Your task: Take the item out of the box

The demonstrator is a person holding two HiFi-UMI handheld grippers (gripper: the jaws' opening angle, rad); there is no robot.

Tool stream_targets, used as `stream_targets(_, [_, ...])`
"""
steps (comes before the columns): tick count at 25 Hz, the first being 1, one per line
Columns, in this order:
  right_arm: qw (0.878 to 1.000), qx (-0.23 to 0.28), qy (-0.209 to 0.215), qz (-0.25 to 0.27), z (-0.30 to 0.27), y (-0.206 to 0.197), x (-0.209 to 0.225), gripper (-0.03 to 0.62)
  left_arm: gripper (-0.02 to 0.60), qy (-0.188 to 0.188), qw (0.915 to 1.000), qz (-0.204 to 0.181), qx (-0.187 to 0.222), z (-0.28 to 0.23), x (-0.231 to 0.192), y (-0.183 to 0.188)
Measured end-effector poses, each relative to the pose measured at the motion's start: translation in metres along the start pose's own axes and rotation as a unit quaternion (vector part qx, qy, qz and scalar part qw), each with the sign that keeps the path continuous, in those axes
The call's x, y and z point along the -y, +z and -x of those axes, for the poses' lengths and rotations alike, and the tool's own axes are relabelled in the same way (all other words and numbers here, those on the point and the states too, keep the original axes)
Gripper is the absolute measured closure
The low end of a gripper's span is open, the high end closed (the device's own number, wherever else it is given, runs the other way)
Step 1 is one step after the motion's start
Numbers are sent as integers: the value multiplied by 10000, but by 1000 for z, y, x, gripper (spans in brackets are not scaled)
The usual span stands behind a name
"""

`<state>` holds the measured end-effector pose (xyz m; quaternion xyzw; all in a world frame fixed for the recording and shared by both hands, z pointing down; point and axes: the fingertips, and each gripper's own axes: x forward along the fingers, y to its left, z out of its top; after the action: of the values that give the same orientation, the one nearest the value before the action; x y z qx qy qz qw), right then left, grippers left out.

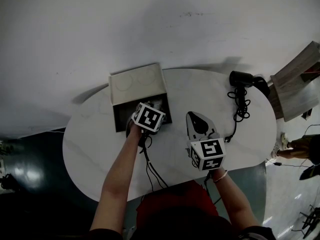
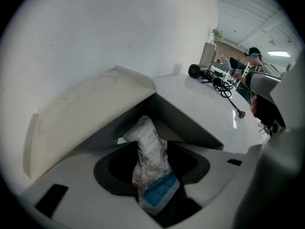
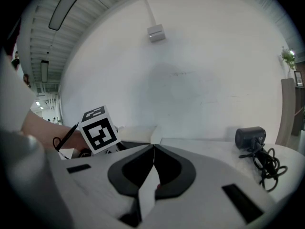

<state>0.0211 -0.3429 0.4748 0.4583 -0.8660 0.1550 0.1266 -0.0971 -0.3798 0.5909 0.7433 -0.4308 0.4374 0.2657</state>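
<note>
The left claw (image 2: pixel 150 148) is clenched on a crumpled white plastic packet with a blue label (image 2: pixel 151 171), over the open dark box with white lid (image 2: pixel 188 123) at the far left of the white oval tabletop (image 1: pixel 200 91). The right claw (image 3: pixel 153 157) is closed on nothing. Judgement: the item is gripped; lifting it clear of the box remains.

Left gripper (image 1: pixel 146 115) is held forward on an outstretched arm, jaws clamped on a packet (image 2: pixel 148 144). Right gripper (image 1: pixel 198 125) hangs nearer the body, jaws meeting tip to tip
</note>
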Motion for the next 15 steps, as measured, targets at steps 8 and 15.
stream_targets(8, [10000,-6,-6,16,4,0,-4,579,402,-40,9997,-221,19,1,4,0])
stream_targets(15, [10000,-24,7,26,4,-1,-10,579,445,-30,9990,-438,74,0,7,2])
